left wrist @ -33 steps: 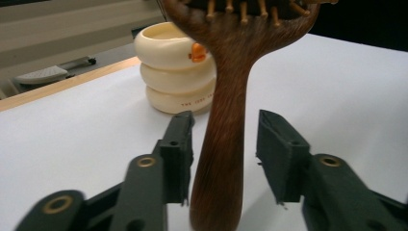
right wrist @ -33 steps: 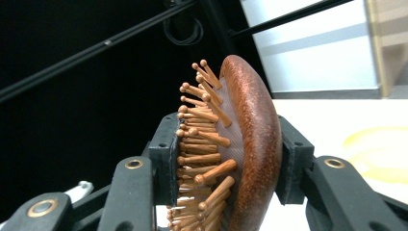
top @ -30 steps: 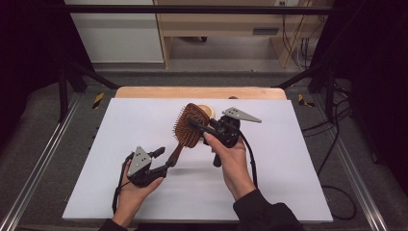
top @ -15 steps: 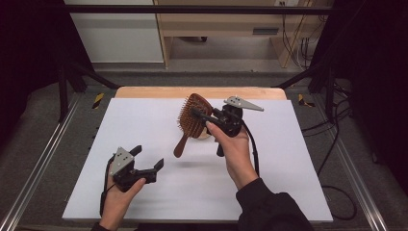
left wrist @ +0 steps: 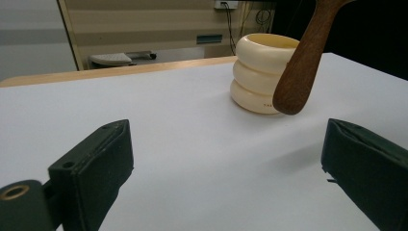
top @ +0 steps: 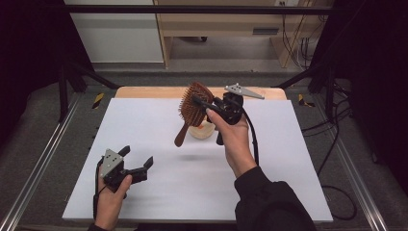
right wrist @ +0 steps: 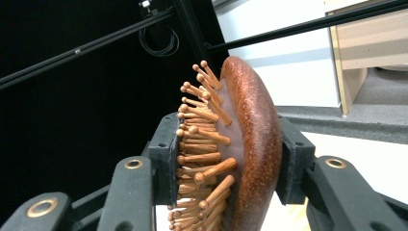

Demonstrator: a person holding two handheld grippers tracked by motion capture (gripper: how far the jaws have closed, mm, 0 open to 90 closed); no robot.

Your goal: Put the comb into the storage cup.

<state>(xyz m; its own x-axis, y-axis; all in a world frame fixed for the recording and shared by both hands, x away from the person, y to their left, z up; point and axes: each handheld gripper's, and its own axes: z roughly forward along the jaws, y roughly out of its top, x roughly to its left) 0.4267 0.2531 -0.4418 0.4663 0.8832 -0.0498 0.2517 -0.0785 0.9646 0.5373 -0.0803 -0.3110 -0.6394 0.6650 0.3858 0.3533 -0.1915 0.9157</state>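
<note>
My right gripper (top: 197, 102) is shut on the head of a wooden hairbrush (top: 190, 109), one pad on the bristles and one on the smooth back (right wrist: 252, 134). The brush hangs above the table with its handle (left wrist: 305, 57) pointing down. The handle's tip is just above and in front of a cream ribbed holder (top: 208, 131), which stands upright (left wrist: 257, 72). My left gripper (top: 138, 156) is low at the front left, apart from the brush. Its jaws have just been opening and nothing is between them (left wrist: 226, 159).
The white table top (top: 192, 187) has a wooden strip (top: 144, 91) along its far edge. Metal rails (top: 43, 159) run along both sides. Cables (top: 332, 144) trail off to the right. A cabinet stands beyond the table.
My left gripper let go of the brush handle, opened and drew back toward the front left. My right gripper lifted the brush up and away, over the cream holder.
</note>
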